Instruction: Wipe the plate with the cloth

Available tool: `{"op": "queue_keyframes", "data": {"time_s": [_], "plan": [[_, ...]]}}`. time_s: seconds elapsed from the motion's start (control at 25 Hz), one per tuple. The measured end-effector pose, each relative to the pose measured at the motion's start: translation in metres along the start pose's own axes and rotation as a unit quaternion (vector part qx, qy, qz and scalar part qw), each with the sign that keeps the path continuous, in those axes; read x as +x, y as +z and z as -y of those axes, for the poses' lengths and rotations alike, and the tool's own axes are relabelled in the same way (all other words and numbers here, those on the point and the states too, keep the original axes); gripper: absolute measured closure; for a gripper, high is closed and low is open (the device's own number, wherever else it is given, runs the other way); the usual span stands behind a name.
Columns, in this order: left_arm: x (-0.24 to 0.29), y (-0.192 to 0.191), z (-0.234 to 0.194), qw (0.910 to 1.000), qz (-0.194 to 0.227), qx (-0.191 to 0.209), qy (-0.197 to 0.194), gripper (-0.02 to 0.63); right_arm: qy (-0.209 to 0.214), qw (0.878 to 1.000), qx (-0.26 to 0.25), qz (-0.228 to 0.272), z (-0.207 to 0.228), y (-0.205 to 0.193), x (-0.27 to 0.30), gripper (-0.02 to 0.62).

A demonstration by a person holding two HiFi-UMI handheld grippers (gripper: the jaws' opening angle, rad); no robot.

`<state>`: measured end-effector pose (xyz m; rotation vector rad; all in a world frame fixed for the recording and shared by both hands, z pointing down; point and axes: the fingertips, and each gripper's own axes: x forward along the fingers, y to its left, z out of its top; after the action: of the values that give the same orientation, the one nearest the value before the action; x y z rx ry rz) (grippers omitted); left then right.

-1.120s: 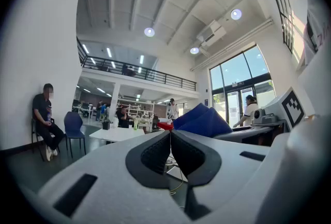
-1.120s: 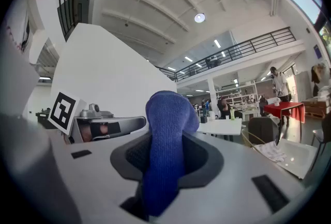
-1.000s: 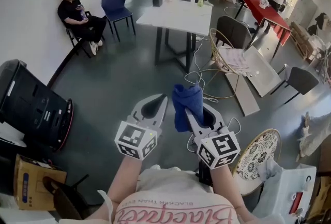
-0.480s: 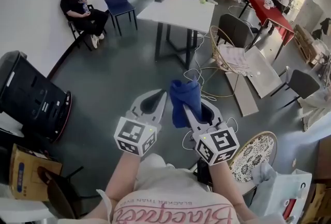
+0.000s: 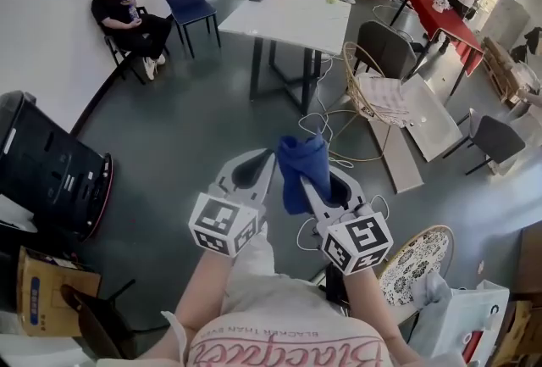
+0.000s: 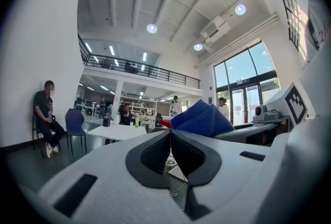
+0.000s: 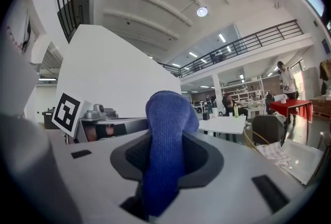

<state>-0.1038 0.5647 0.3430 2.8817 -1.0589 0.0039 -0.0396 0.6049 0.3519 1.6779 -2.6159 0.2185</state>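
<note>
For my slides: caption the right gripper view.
Right gripper shut on a blue cloth, pointing toward a white table.

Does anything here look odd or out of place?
Loose cables lie tangled on the floor beside the white table, and flat white panels lie on the floor nearby. Nothing looks spilled.
</note>
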Motion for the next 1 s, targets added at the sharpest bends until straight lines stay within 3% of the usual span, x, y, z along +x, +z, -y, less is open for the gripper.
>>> {"op": "queue_keyframes", "data": {"time_s": [1.0], "plan": [[0.177, 0.007, -0.213, 0.9997, -0.01, -0.016, -0.018, 0.601, -0.028, 0.999, 0.021, -0.015, 0.114, 0.022, 0.245, 0.48]]}}
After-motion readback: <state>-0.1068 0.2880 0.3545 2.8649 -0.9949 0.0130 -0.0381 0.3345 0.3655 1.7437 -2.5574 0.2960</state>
